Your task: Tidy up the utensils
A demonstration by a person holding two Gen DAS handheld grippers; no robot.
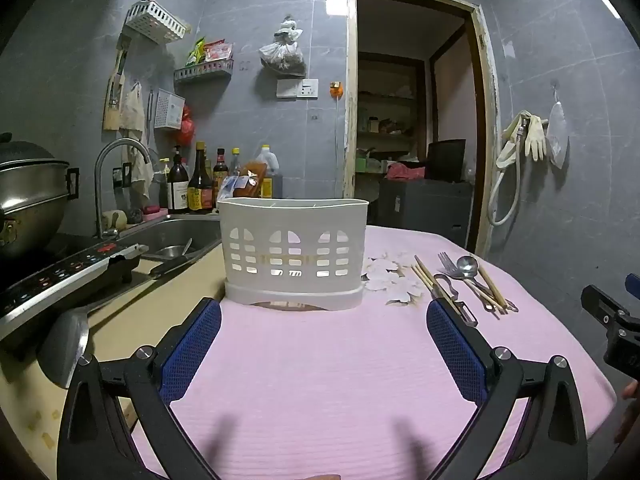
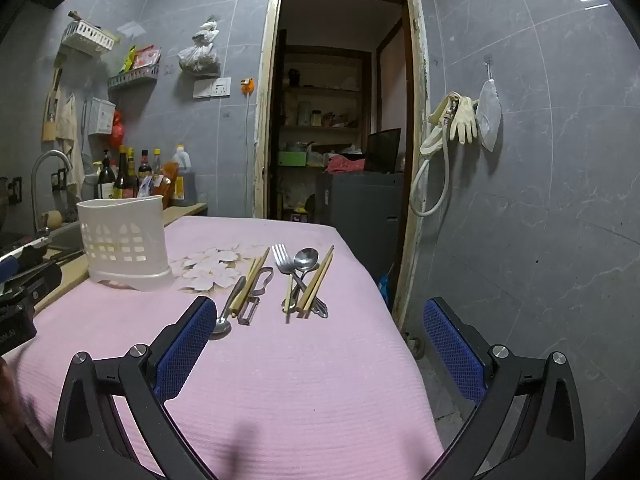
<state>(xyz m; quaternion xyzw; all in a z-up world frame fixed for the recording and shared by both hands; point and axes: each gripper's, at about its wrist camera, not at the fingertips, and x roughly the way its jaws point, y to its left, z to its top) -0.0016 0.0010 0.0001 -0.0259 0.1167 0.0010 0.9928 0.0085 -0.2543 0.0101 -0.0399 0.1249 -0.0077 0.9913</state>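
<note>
A white slotted utensil holder (image 1: 294, 248) (image 2: 122, 240) stands upright at the far left of a table covered by a pink cloth (image 1: 320, 380) (image 2: 280, 380). To its right lie loose utensils: a fork (image 2: 285, 264), a spoon (image 2: 306, 260), a pair of chopsticks (image 2: 318, 280), a second pair (image 2: 252, 280), another spoon (image 2: 226, 312) and a peeler (image 2: 256, 292). My left gripper (image 1: 323, 312) is open, just short of the holder, with nothing in it. Equally empty, my open right gripper (image 2: 320, 308) hovers just short of the utensils.
Left of the table runs a counter with a sink (image 1: 176, 236), a faucet (image 1: 116, 168), bottles (image 1: 196, 184), an induction cooker (image 1: 60, 276) and a steel pot (image 1: 28, 192). A doorway (image 2: 340, 120) is behind the table. The table's right edge drops to the floor.
</note>
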